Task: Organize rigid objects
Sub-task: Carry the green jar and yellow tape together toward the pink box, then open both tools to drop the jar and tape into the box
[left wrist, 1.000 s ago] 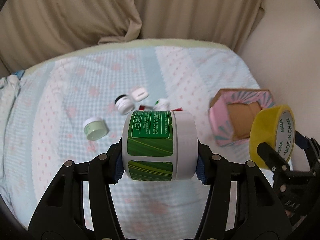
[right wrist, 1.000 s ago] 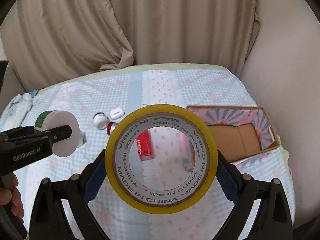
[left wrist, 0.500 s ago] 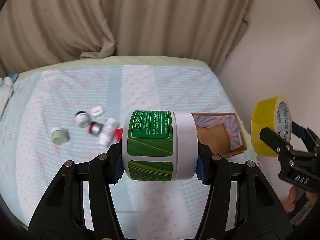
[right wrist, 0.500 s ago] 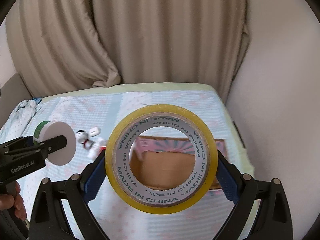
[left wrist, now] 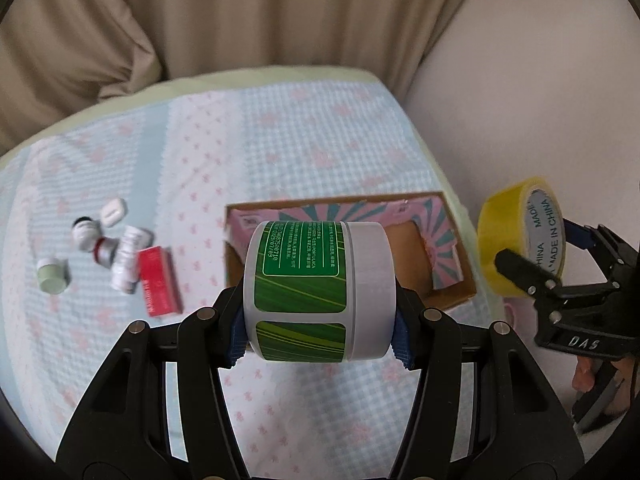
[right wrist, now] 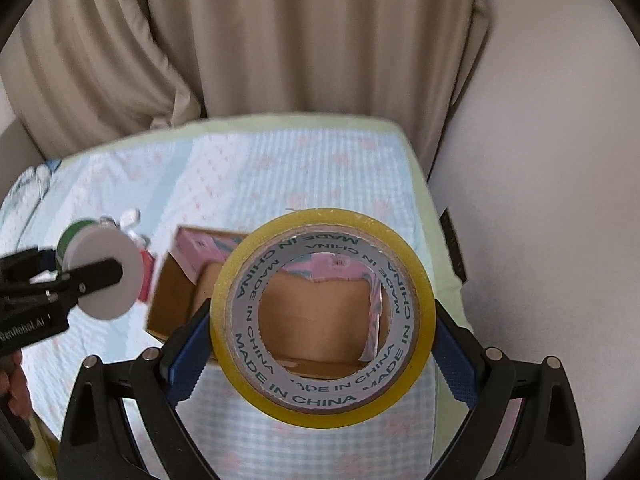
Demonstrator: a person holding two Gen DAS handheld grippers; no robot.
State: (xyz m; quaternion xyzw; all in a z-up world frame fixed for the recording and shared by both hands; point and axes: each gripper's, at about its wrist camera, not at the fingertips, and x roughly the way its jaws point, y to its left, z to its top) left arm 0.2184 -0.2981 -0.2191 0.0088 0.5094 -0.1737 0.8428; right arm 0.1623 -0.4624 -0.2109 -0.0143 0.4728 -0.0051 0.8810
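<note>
Both grippers loaded over the bed, near the open cardboard box [left wrist: 448, 292].
Small bottles [left wrist: 120, 256], slightly blurred, lie at left; centre frame, the left gripper [left wrist: 320, 330] clamps a green-labelled jar [left wrist: 316, 288]; at right, the right gripper [right wrist: 322, 354] grips a yellow tape roll [right wrist: 416, 280].

I read "MADE IN CHINA" repeated round the inner core of the tape roll [right wrist: 322, 317] in my right gripper [right wrist: 322, 340]. "DAS" marks that gripper's body; "GenRobot.AI" marks my left gripper [left wrist: 319, 322].
</note>
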